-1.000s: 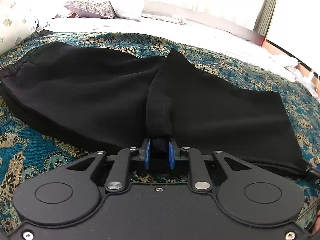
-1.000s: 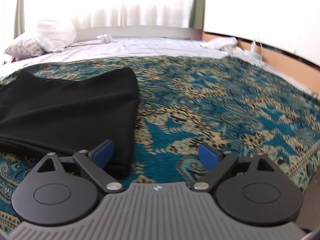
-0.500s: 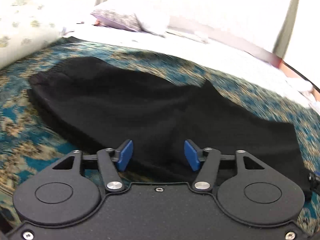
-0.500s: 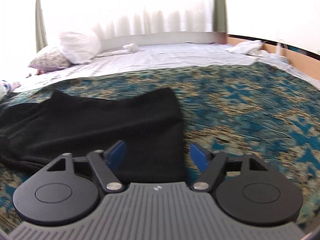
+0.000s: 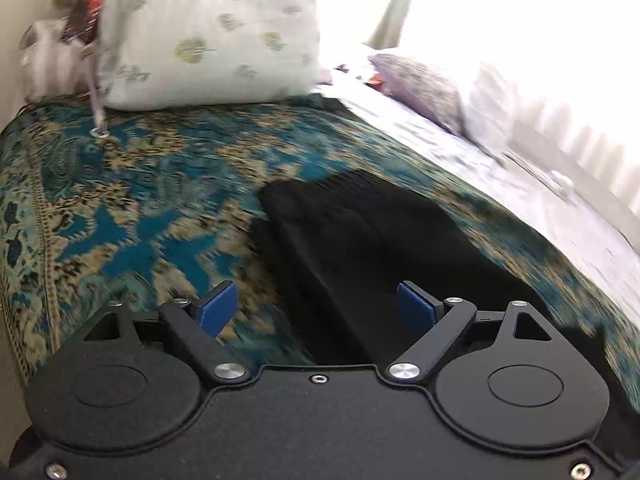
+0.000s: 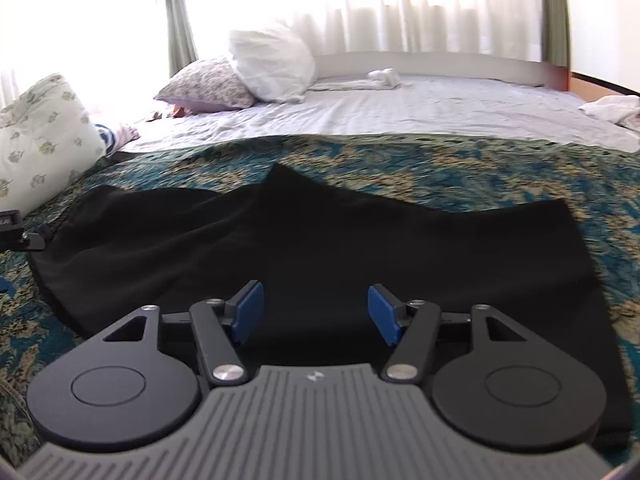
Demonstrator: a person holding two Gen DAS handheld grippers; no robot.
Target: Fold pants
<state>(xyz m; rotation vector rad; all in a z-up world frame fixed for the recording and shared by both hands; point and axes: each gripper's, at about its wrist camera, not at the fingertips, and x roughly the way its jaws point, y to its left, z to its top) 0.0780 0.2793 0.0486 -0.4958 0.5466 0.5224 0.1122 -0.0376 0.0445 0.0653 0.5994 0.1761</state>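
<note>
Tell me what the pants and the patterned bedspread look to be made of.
Pants: matte black, soft knit or jersey by the look; they drape limp with no sheen. Bedspread: seemingly woven, tapestry-like cloth; its teal and gold pattern looks textured, though blur leaves it open.

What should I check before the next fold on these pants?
1. Left tongs free of cloth: ok. Jaws have just been opening; nothing pinched between the pads.
2. Right tongs free of cloth: ok. Jaws open, though they have just narrowed a little; pads clear of the fabric.
3. Pants lying flat on the bedspread: ok, already folded lengthwise, with a peak at the far edge.
4. Waistband end within the left tongs' view: ok, the ribbed edge shows ahead.
5. Layers lined up at the edges: cannot tell; black on black and motion blur.
6. Space to fold: ok, the pillow lies apart from the pants.
</note>
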